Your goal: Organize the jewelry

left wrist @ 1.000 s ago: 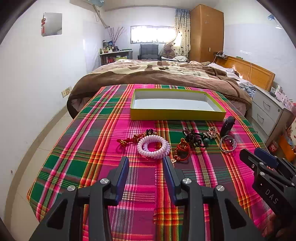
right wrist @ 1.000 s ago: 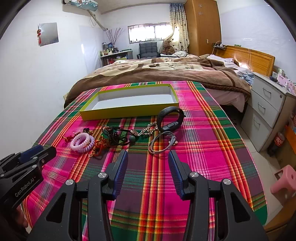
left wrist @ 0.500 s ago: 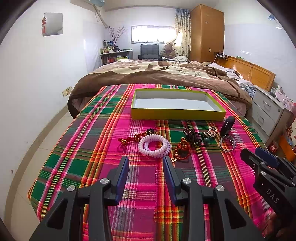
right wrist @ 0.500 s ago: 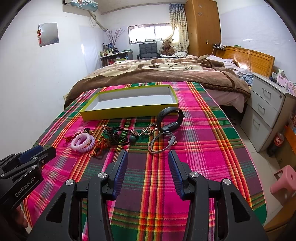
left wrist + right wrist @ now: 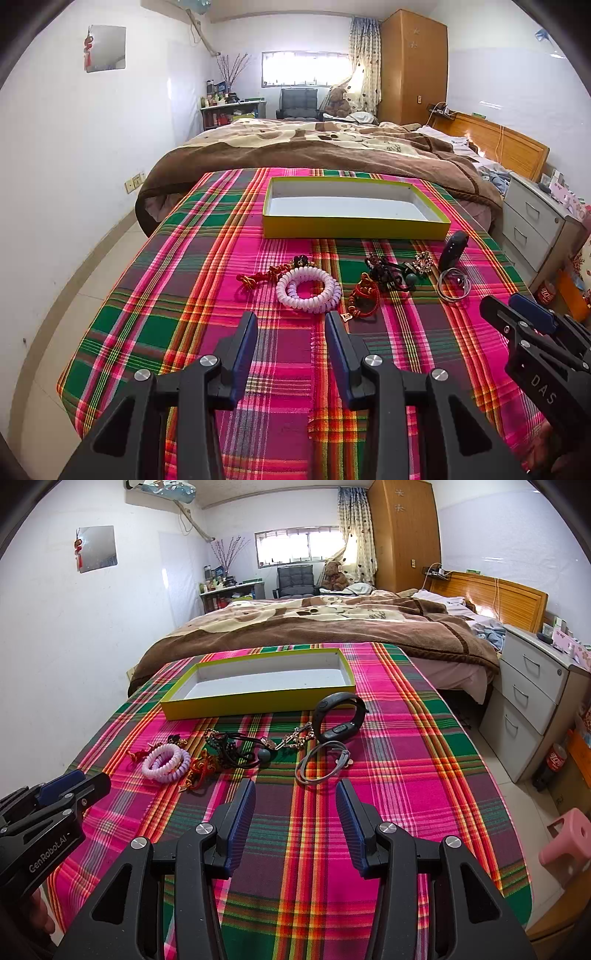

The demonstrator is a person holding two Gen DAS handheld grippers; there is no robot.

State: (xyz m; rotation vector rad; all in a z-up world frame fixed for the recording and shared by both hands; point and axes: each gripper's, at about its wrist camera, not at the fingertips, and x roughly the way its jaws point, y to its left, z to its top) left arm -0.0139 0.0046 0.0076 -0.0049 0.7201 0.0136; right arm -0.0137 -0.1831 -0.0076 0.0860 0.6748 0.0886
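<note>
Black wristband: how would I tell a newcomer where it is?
Find the yellow tray on the plaid cloth. Just off its near right corner stands the black wristband, on edge. It is the only wide, smooth, solid black loop; the others are thin cords.

Change in scene: none visible across the views
Left hand-held gripper (image 5: 291,338): same place, jaws equally parted, nothing between them
Right hand-held gripper (image 5: 295,805): same place, jaws equally parted, nothing between them
Jewelry on the plaid-covered table (image 5: 406,760): nothing displaced

The box (image 5: 354,227) sits at twelve o'clock on the cloth (image 5: 184,295); the jewelry (image 5: 308,284) lies in a row before it.
</note>
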